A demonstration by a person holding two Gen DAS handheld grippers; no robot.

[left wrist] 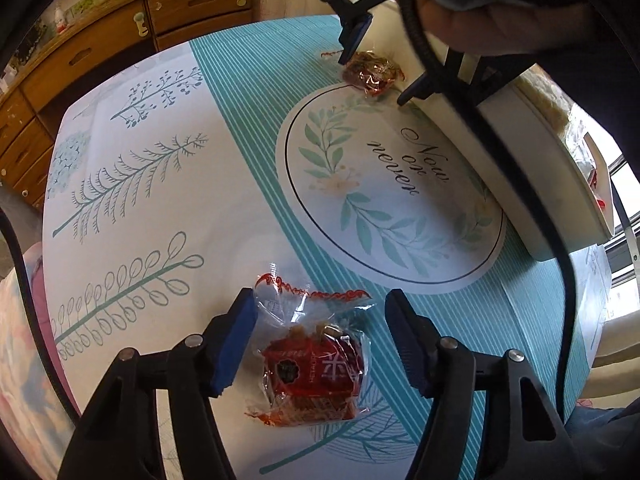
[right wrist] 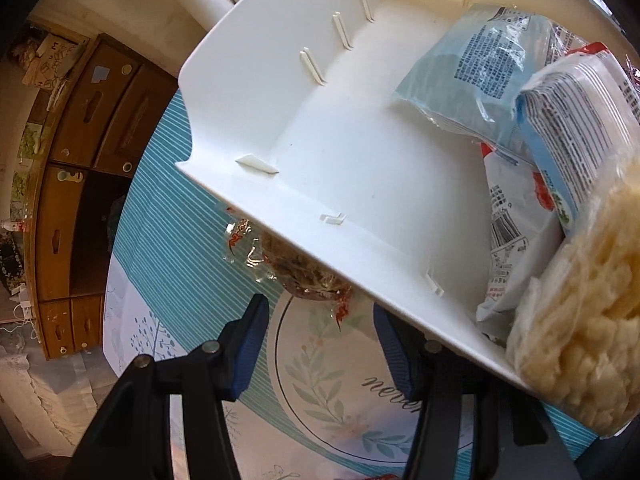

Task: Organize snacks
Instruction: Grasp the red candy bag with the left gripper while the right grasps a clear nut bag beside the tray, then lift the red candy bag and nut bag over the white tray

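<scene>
The left claw (left wrist: 320,340) points steeply down with its blue pads apart on either side of a red snack packet (left wrist: 314,376) in clear wrap. The left pad brushes the loose cellophane, the right stands clear, so by my reading nothing is clamped yet and a pick-up is being lined up. The right claw (right wrist: 318,344) is likewise spread and empty, hovering just short of a second small packet (right wrist: 288,268) (brownish, in crinkled film) that lies tight against the outer wall of the white bin (right wrist: 320,128). That wall probably makes the approach awkward. Inside the bin several larger bags (right wrist: 480,72) are already stacked toward one end, leaving free floor for the small packets. Everything rests on a tabletop (left wrist: 240,128) covered in a teal-striped, leaf-printed cloth, with a wooden drawer unit (left wrist: 100,56) behind
</scene>
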